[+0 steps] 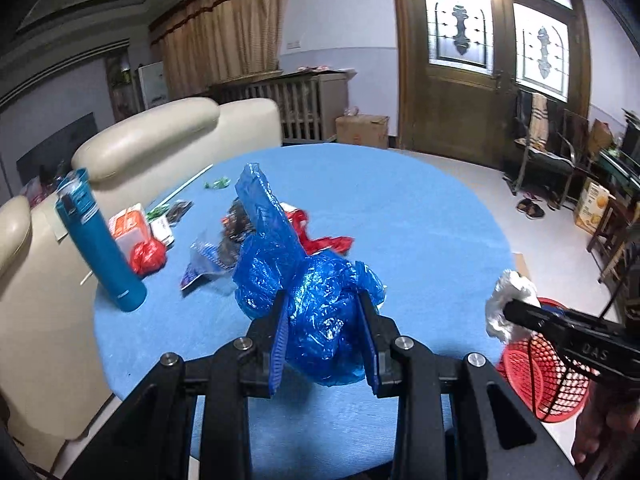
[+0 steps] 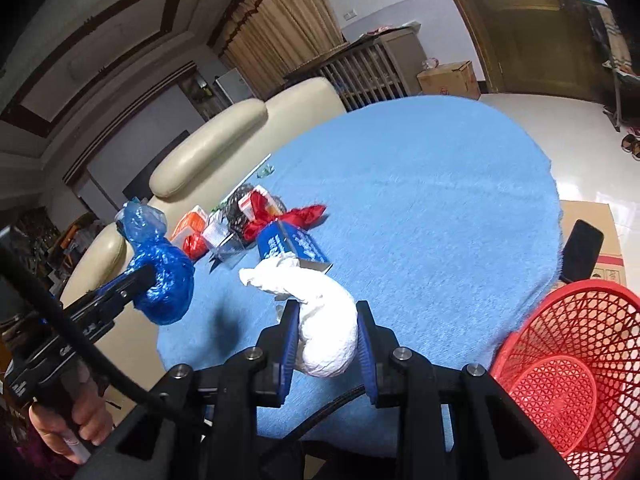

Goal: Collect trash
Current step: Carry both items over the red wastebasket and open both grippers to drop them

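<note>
Blue tablecloth (image 1: 400, 208); left gripper (image 1: 326, 320) clamps blue bag (image 1: 320, 300), right gripper (image 2: 326, 340) white wad (image 2: 324, 320), fingertips buried.

The bench (image 1: 420, 216) is light blue; the bag (image 1: 320, 304) shiny blue, the tissue (image 2: 328, 332) white, the lattice basket (image 2: 568, 364) red.

Crumpled plastic bag (image 1: 320, 312) between the left gripper (image 1: 325, 336) fingers above the table (image 1: 420, 216), tissue wad (image 2: 328, 332) in the right gripper (image 2: 327, 340) beside it, basket (image 2: 560, 368) off the table's right edge, bottle (image 1: 100, 240) and wrapper pile (image 1: 248, 224) left, sofa (image 1: 160, 136) behind.
</note>
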